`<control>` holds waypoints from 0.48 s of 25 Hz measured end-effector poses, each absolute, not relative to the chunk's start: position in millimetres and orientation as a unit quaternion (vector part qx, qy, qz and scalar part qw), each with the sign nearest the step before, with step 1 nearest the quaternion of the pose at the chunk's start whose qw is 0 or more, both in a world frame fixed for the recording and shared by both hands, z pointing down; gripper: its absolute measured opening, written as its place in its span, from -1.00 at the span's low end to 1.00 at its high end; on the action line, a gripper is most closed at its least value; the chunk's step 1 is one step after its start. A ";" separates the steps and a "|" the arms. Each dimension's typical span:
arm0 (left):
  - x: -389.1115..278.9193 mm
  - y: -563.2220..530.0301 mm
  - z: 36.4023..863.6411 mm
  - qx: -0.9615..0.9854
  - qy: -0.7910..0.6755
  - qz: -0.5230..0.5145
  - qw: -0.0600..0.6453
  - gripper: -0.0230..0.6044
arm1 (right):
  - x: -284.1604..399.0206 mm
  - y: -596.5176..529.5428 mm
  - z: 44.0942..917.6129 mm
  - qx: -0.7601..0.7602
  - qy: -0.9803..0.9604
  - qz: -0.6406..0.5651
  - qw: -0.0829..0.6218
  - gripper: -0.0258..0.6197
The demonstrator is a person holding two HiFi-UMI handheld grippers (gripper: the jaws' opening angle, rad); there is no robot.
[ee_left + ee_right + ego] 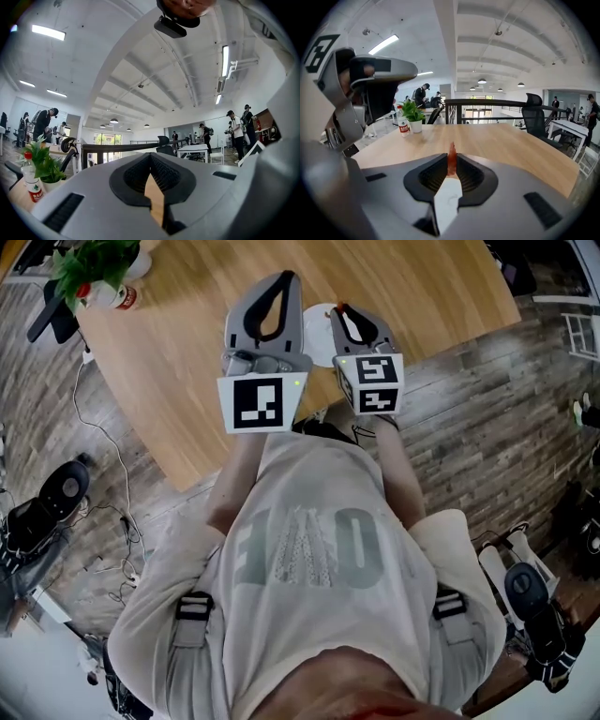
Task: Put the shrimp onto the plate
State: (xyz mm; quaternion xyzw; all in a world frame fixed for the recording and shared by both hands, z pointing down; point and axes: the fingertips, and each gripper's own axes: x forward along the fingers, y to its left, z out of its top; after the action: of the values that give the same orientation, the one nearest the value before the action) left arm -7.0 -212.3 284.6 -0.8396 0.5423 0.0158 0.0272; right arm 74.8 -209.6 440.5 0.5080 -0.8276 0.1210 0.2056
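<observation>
An orange-red shrimp [452, 163] stands pinched between the jaws of my right gripper [452, 174], its tail poking up past the tips. Below those jaws, a white plate [447, 202] shows through the gap. In the head view the plate [319, 317] peeks out between the two grippers on the wooden table [422, 296]. My right gripper [340, 311] hangs over the plate's right side. Just left of the plate is my left gripper [285, 281], its tips together and nothing held. Only bare wood shows through the slit in the left gripper [151, 157].
A potted plant [94, 268] and a red-labelled bottle [123, 298] stand at the table's far left corner. Cables [112, 521] lie on the floor on the left, beside an office chair [42, 507]. People stand at desks in the room behind.
</observation>
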 end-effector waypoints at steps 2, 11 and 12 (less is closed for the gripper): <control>-8.5 -213.4 287.8 -0.839 0.543 0.014 0.026 -0.90 | 75.0 -208.2 456.9 0.503 -0.825 0.134 0.222 -0.72; -16.1 -217.8 299.7 -0.835 0.551 0.003 0.016 -0.90 | 73.0 -199.1 516.7 0.479 -0.810 0.181 0.285 -0.72; -17.2 -218.1 300.8 -0.834 0.551 0.002 0.016 -0.90 | 73.0 -197.9 523.4 0.477 -0.808 0.185 0.292 -0.72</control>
State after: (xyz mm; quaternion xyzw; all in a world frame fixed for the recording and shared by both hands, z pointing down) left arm -17.2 -218.1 300.8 -0.8343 0.5510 0.0018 0.0160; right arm 73.0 -197.9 523.4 0.4769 -0.8080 0.1852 0.2924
